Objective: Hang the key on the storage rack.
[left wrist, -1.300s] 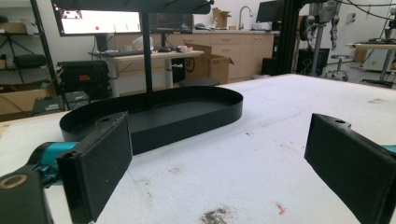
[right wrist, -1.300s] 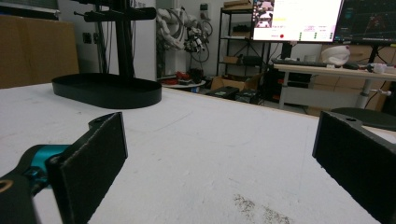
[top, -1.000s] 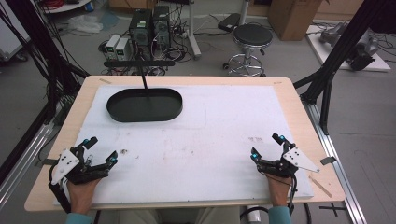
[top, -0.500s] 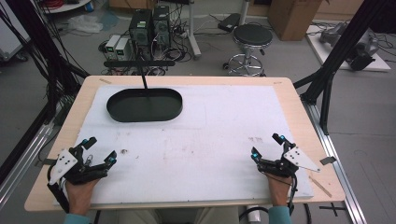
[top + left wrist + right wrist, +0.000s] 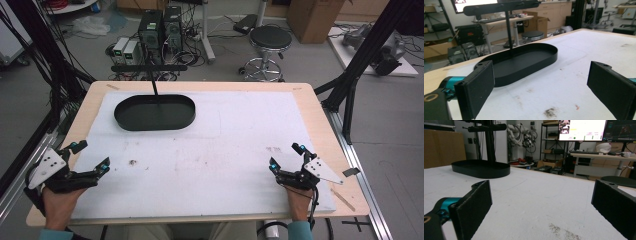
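An oval tray (image 5: 155, 113) lies on the mat (image 5: 210, 150) toward the table's (image 5: 320, 115) far left corner (a post with a crossbar (image 5: 149, 68) rises from it). Left gripper (image 5: 90, 156) sits near the front left corner, right gripper (image 5: 286, 157) near the front right.

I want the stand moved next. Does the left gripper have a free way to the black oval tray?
Probably yes: the left gripper is open, and bare white mat lies between it and the black oval tray.

I see a black oval tray (image 5: 155, 113) with an upright stand (image 5: 150, 75) on the white mat (image 5: 210, 150), a stool (image 5: 270, 37) beyond.
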A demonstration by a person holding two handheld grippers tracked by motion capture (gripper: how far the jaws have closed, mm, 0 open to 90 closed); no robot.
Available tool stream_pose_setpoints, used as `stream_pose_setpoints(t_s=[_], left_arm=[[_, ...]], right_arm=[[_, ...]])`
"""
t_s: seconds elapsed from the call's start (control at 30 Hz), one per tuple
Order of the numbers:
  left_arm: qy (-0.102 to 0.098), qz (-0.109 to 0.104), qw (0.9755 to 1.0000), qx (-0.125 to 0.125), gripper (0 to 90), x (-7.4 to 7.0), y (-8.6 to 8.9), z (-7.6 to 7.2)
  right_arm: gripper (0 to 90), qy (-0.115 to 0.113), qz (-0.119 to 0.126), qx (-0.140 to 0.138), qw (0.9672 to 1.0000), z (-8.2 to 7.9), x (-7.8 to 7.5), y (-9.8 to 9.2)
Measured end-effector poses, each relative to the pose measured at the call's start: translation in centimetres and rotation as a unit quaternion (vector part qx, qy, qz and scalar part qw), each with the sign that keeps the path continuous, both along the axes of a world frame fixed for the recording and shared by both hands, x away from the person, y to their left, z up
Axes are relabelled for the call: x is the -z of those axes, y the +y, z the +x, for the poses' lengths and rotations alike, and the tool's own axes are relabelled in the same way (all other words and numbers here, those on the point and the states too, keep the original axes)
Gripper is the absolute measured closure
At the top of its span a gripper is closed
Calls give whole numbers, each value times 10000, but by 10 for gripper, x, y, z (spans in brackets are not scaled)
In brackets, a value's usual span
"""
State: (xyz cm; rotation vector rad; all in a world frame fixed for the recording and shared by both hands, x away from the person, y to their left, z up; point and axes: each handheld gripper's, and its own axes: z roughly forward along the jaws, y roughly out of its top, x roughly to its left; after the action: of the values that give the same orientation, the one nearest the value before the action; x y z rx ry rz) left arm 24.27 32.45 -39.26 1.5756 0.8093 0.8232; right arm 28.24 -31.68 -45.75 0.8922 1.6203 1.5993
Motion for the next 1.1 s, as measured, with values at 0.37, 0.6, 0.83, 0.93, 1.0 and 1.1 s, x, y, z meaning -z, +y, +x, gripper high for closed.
stream_pose_setpoints(t_s=[0.37,0.6,0.83,0.93,1.0,1.1], left_arm=[[790,651,9947,-4,80,-28,17,8],[1195,1033,9874,118,81,-32,19,18],[1762,1388,9745,28,82,-20,23,25],[1909,1421,9713,-37,82,-15,24,26],[2018,1437,9688,-92,82,-13,24,27],[2183,1501,9642,-123,92,-11,24,29]], right_arm=[[24,-8,-14,-8,10000,0,0,0],[24,-24,-13,-2,10000,0,0,0],[24,3,1,-12,10000,0,0,0],[24,-10,-9,-4,10000,0,0,0],[24,-6,-5,-10,10000,0,0,0],[24,-4,-5,-10,10000,0,0,0]])
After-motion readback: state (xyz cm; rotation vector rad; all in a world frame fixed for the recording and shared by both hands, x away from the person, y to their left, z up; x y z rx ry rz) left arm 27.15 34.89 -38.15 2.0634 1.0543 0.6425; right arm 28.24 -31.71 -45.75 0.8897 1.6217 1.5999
